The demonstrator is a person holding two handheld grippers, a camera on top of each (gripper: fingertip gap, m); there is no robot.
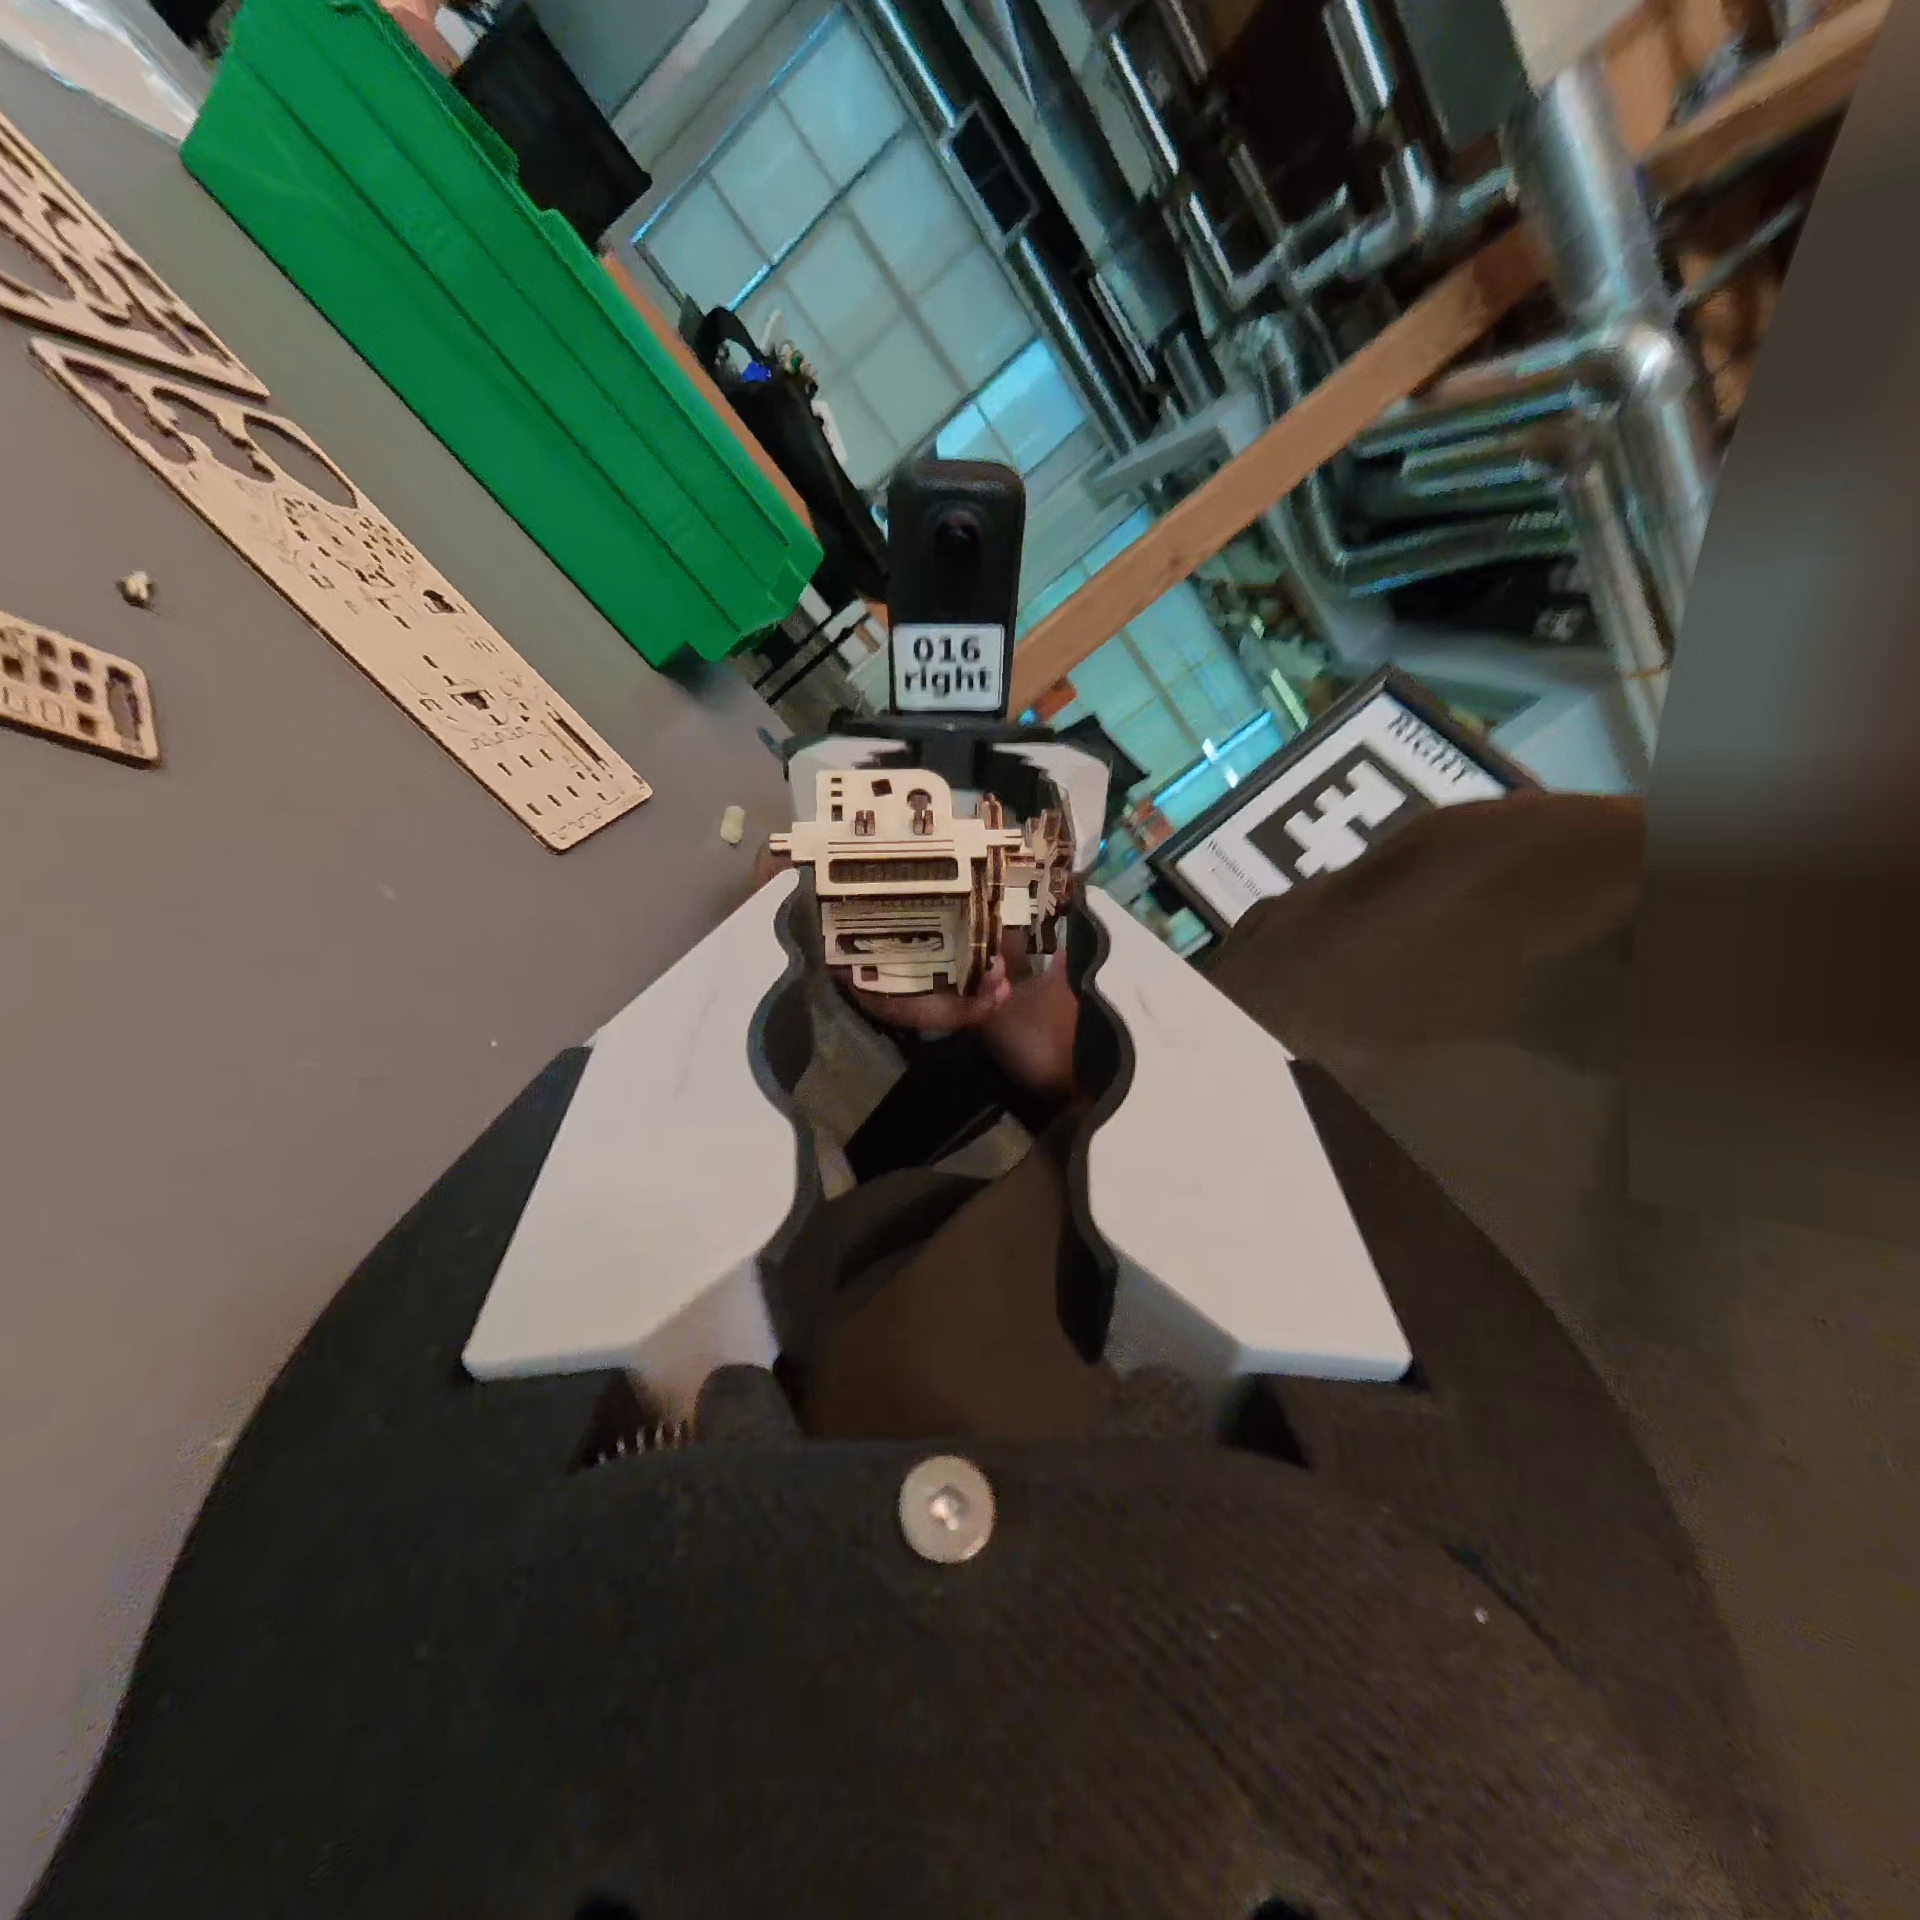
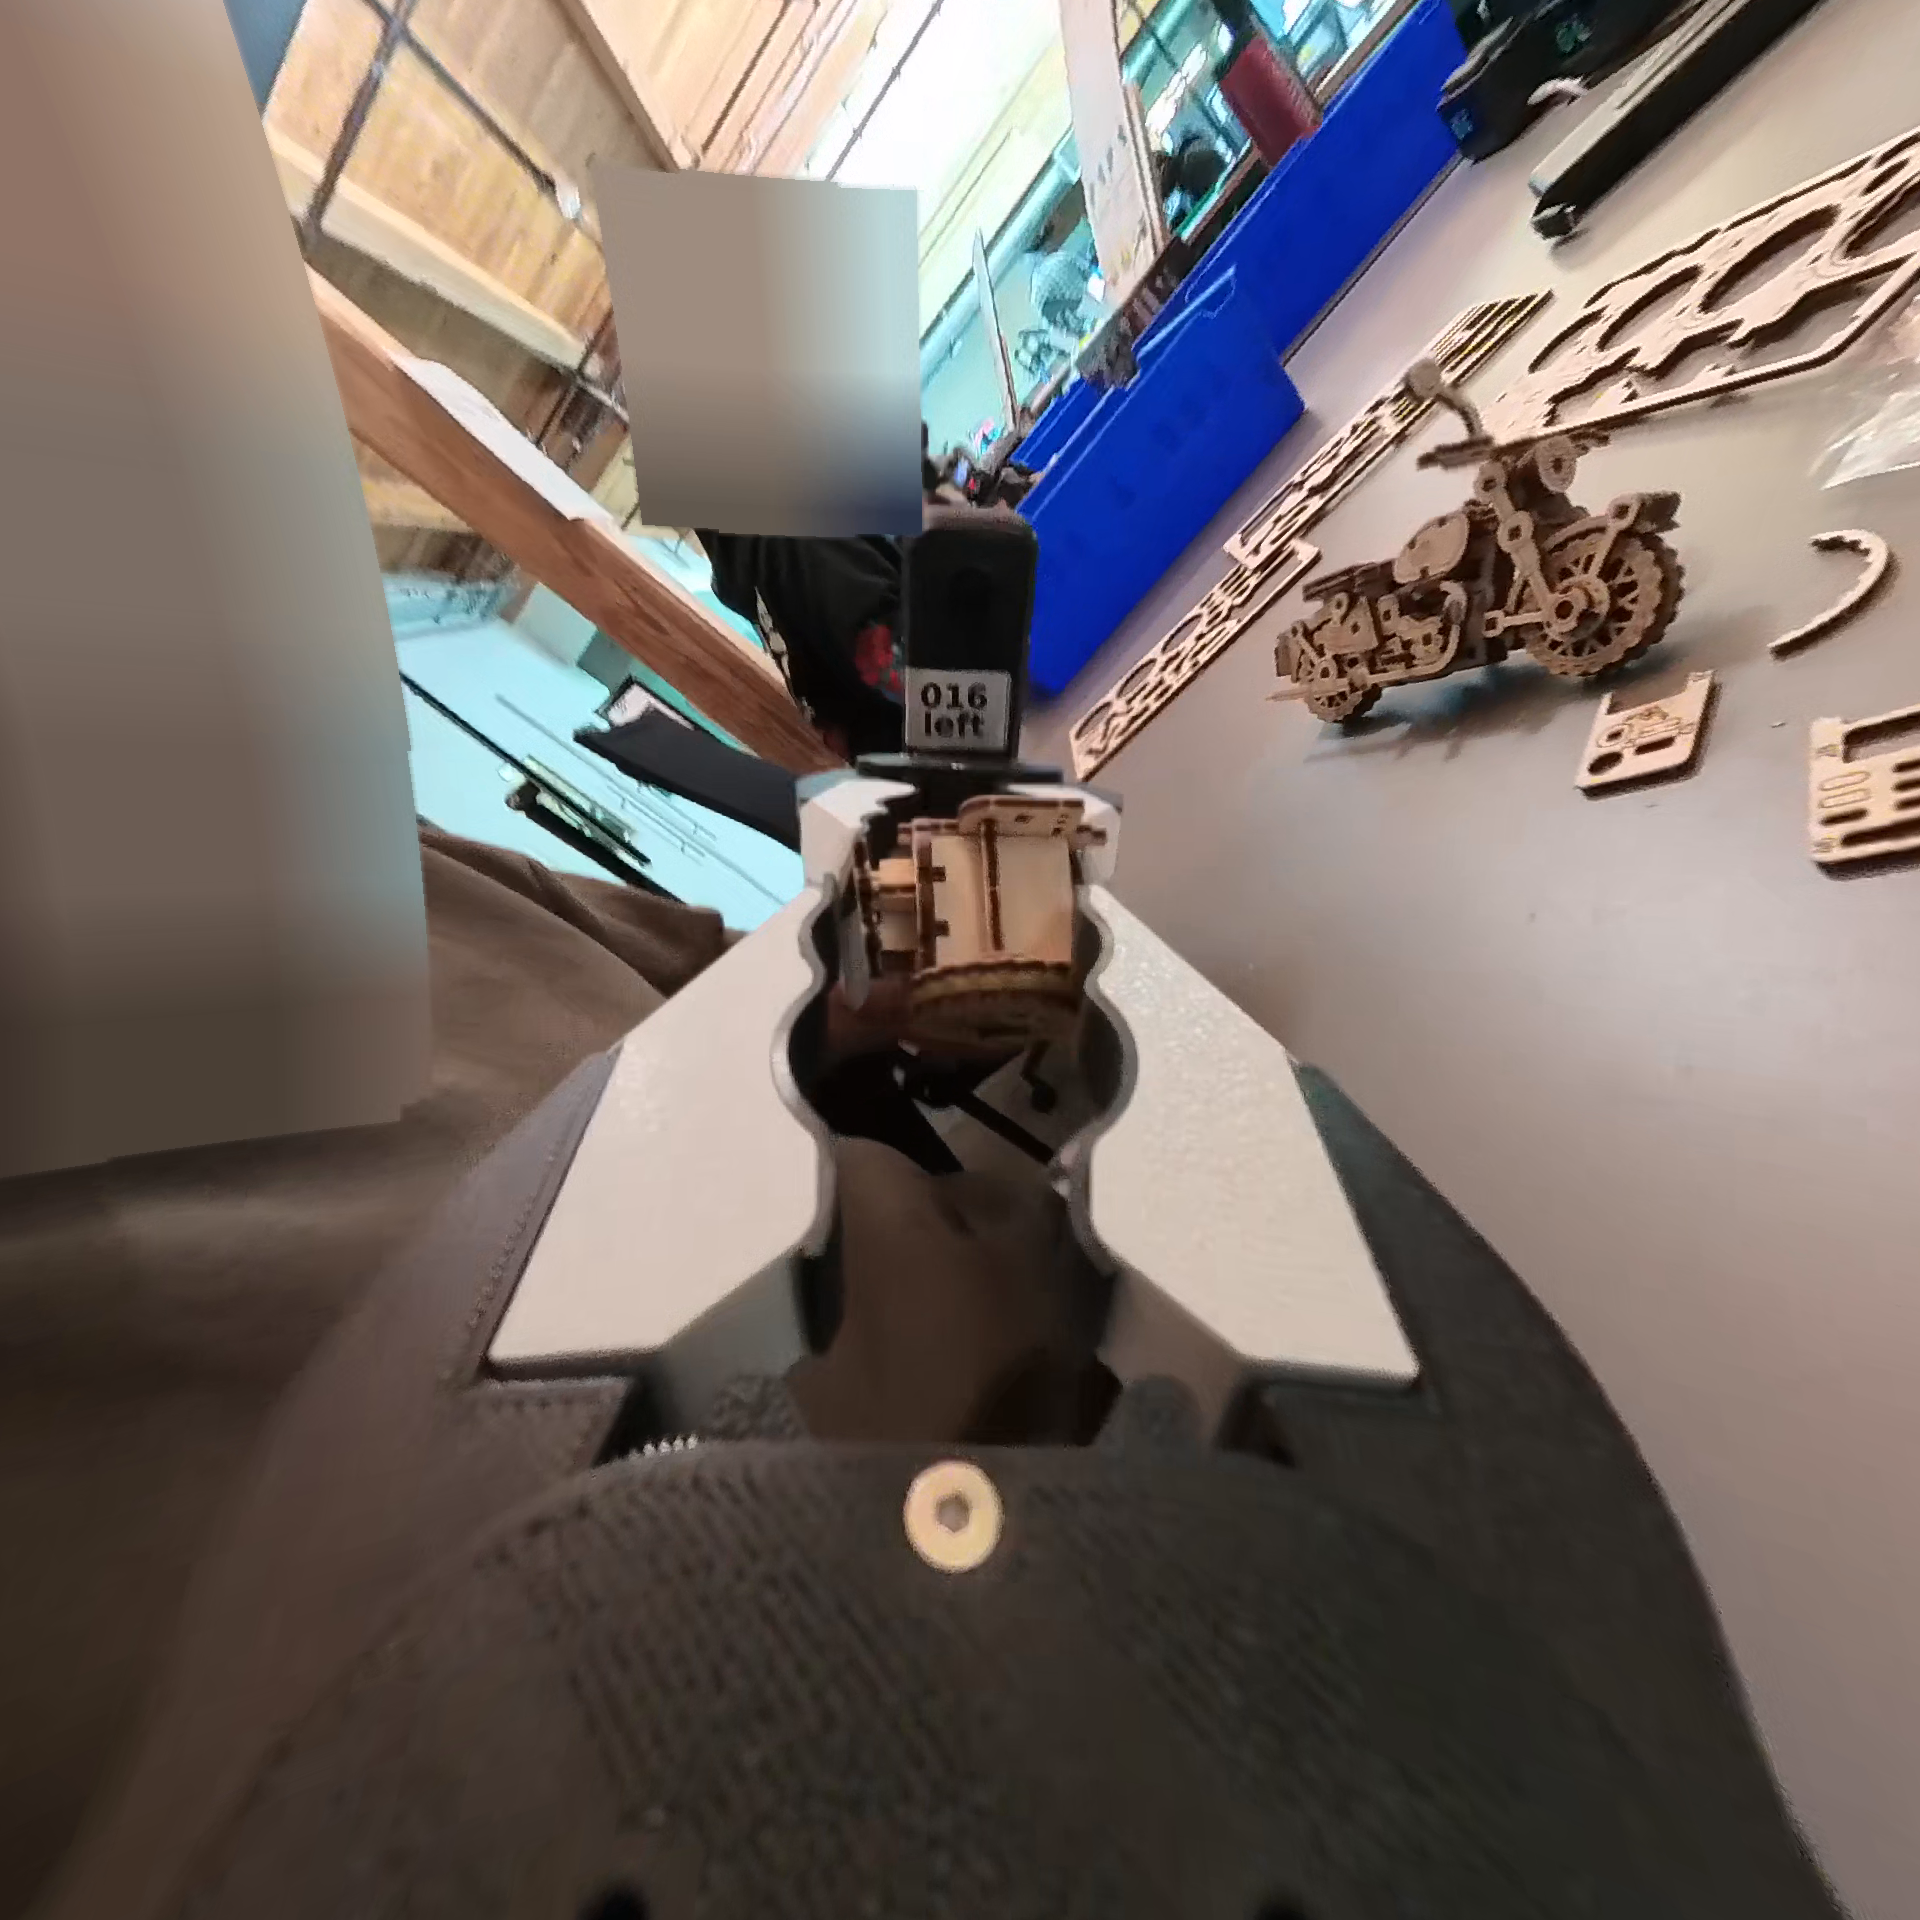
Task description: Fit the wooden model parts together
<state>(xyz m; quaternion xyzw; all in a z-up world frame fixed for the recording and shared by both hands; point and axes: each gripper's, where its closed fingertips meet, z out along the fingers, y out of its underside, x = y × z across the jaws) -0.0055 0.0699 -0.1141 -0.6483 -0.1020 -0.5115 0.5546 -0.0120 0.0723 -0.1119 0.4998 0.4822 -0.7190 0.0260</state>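
Note:
A small pale wooden sub-assembly [image 1: 914, 883] of laser-cut parts hangs in the air above the grey table [image 1: 208, 987], between two grippers that face each other. My left gripper [image 1: 930, 894] has its white fingers closed on the sides of the assembly. My right gripper [image 1: 951, 769] meets it from the far side. In the right wrist view my right gripper [image 2: 961, 904] is closed on the same assembly [image 2: 977, 904], and my left gripper [image 2: 956, 800] shows behind it. A hand shows below the assembly.
Green bins [image 1: 499, 312] and punched-out wooden sheets [image 1: 343, 592] lie to the left. A wooden motorcycle model [image 2: 1486, 603], more sheets [image 2: 1714, 301], a curved piece [image 2: 1839, 592], small panels [image 2: 1652, 727] and a blue bin [image 2: 1153, 468] lie to the right. Only a small space, under 4 cm, lies between the two pairs of fingers.

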